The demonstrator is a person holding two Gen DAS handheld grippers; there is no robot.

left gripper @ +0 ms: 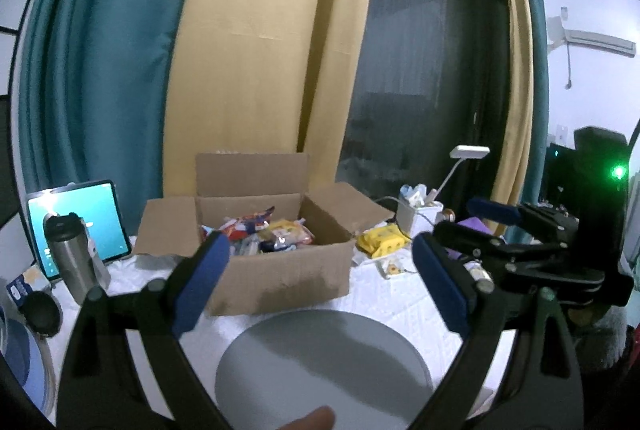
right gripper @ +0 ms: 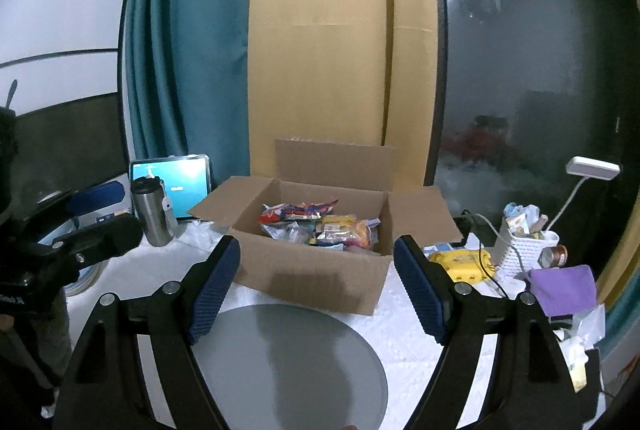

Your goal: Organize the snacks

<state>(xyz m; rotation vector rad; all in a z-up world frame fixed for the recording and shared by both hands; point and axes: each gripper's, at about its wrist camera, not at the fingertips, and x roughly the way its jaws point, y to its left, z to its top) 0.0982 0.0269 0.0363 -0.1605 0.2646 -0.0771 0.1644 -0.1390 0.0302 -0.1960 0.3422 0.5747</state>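
Note:
An open cardboard box (left gripper: 280,274) stands on the white table, also in the right wrist view (right gripper: 316,282). It holds several colourful snack packets (left gripper: 264,234) (right gripper: 320,228). A round grey plate (left gripper: 324,370) (right gripper: 288,362) lies empty in front of the box. My left gripper (left gripper: 320,282) is open and empty above the plate, short of the box. My right gripper (right gripper: 316,282) is open and empty, likewise above the plate facing the box. The right gripper also shows at the right of the left wrist view (left gripper: 460,230). A yellow packet (left gripper: 382,240) (right gripper: 460,264) lies right of the box.
A steel travel mug (left gripper: 74,258) (right gripper: 154,211) and a lit tablet (left gripper: 80,226) (right gripper: 176,185) stand left of the box. A white basket of small items (right gripper: 524,242) (left gripper: 418,213), a lamp (right gripper: 592,167) and a purple cloth (right gripper: 564,288) are at the right. Curtains and a dark window lie behind.

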